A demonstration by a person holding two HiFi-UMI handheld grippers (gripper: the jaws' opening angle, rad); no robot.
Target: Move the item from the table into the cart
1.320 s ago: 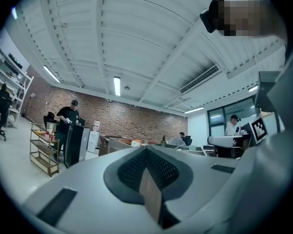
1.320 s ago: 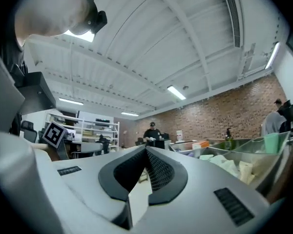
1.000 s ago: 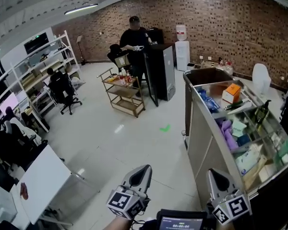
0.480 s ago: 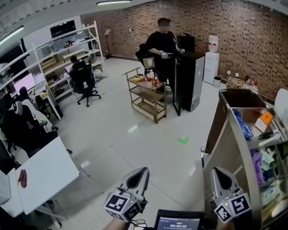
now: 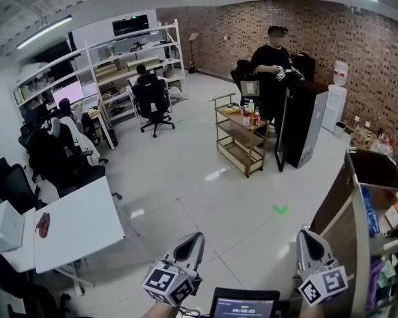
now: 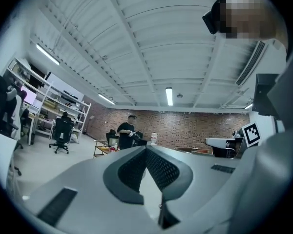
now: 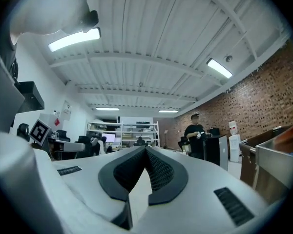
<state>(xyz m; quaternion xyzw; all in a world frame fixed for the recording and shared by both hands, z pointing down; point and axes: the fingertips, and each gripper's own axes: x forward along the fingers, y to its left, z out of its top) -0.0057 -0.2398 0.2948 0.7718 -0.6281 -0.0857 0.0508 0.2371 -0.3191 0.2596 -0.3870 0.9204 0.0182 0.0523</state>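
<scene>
The left gripper [image 5: 194, 240] and the right gripper [image 5: 308, 238] both carry jaws clenched on nothing; the small reddish item [image 5: 43, 223] lies on the white tabletop [image 5: 79, 225], well apart from them and the cart [image 5: 355, 201], too small to identify, judged light and possibly soft, best pinched across its narrow middle.

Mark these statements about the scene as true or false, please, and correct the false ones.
1. The left gripper and the right gripper are both shut and empty. True.
2. The reddish item lies in the cart. False: it lies on the white table, at the left of the head view.
3. A person stands beside the black cabinet. True.
4. The wooden trolley touches the white table. False: it stands far from it, next to the black cabinet.
</scene>
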